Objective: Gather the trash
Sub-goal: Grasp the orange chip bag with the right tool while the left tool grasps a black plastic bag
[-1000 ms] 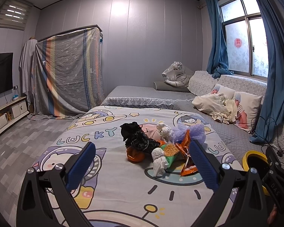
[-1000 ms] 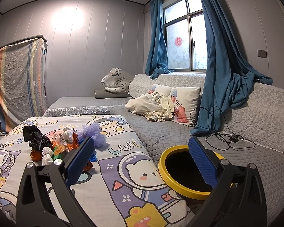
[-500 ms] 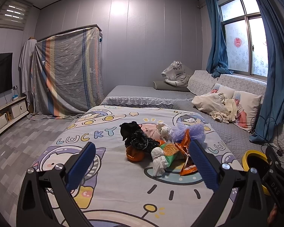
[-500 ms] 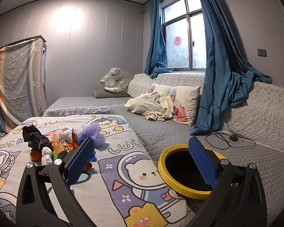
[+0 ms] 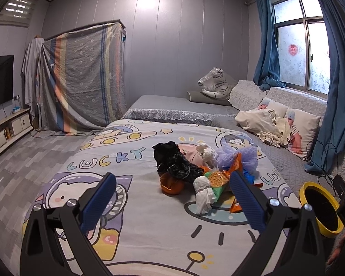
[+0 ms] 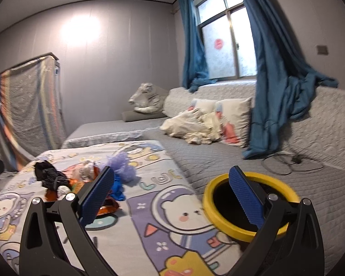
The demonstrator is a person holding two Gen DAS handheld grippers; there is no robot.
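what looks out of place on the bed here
A heap of trash sits mid-bedspread: black bag, white tissue wad, orange wrappers. The yellow-rimmed bin beside it holds no visible trash.

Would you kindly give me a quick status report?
Both grippers, left gripper and right gripper, open, empty. Trash pile on the bedsheet. Yellow-rimmed bin beside it, path unobstructed.

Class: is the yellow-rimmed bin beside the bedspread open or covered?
Open: the yellow-rimmed bin shows a dark uncovered mouth, with no lid visible.
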